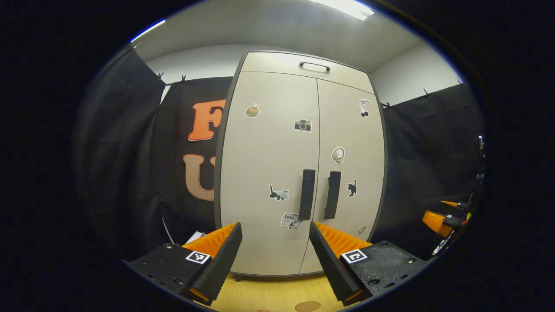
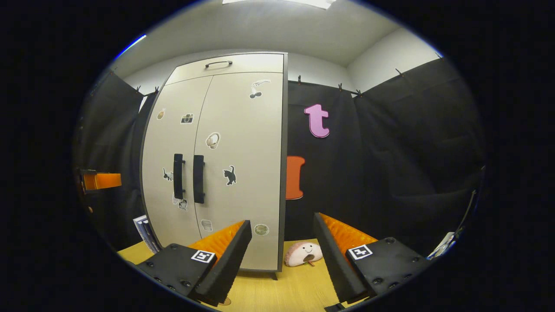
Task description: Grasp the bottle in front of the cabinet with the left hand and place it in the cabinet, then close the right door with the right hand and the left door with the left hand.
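Nearest the lens in the left gripper view, the left claw (image 1: 274, 255) stands wide, its jaws apart and holding nothing, low over the pale worktop (image 1: 277, 294). Beyond it, at twelve o'clock, rises the cabinet (image 1: 299, 164), with its left door (image 1: 269, 173) and right door (image 1: 351, 164) both flush and the two dark handles (image 1: 319, 195) side by side at the seam. I judge the claw is squared up on the cabinet front because that is where the work lies. At three o'clock, well apart, part of the other gripper shows at the edge. I cannot find the bottle in front of the cabinet; with the doors shut, it may already be inside, though that is only my guess.

Closest in the right gripper view, the right claw (image 2: 282, 260) is also spread wide and empty. The cabinet sits at ten o'clock, doors closed. A small plush toy (image 2: 303, 253) lies on the worktop just beside the cabinet's foot, between the fingers.
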Demonstrator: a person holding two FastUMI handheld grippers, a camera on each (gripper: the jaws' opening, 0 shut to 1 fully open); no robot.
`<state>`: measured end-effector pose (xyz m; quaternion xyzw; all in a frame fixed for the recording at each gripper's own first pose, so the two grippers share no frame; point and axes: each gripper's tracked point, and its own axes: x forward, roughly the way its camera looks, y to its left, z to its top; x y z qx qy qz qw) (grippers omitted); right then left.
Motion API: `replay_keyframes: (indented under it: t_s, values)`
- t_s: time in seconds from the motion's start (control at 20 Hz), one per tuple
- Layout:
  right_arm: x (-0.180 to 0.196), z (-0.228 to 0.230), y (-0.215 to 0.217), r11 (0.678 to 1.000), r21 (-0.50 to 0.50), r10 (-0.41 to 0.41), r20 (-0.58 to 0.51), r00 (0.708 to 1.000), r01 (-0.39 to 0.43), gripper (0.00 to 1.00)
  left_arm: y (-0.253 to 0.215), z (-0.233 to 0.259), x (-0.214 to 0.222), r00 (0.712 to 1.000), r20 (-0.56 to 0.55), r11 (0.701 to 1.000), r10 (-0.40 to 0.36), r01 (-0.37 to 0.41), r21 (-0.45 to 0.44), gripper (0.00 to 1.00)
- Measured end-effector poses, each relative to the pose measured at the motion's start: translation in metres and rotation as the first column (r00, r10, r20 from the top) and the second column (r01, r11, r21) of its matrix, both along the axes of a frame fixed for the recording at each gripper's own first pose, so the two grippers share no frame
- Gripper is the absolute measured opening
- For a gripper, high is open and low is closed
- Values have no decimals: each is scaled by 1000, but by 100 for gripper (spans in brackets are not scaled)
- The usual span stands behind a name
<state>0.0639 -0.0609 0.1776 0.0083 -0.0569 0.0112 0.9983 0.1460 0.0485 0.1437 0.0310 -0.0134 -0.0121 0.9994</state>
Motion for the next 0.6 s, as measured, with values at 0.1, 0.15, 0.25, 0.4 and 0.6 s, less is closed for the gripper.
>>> replay_keyframes:
  t_s: [0.1, 0.15, 0.25, 0.4, 0.6]
  values:
    - [-1, 0, 0, 1000, 1, -1, 2, 1000, 1, 89, 0, 4, -2, 1000, 7, 1000, 3, -3, 8, 95]
    - [-2, 0, 0, 1000, 1, -1, 2, 1000, 1, 89, 1, 5, -2, 1000, 10, 1000, 4, -4, 11, 95]
    - [-2, -1, 1, 1000, -1, 0, -4, 1000, 0, 95, 0, 7, -4, 1000, 17, 1000, 4, -4, 15, 97]
    - [-1, 0, 3, 1000, -1, 2, -3, 1000, -2, 89, 1, 8, -6, 1000, 20, 1000, 2, -2, 9, 97]
    - [0, 4, 7, 1000, -7, 7, 4, 1000, -7, 95, 7, 10, -7, 1000, 25, 1000, 14, -14, -1, 97]
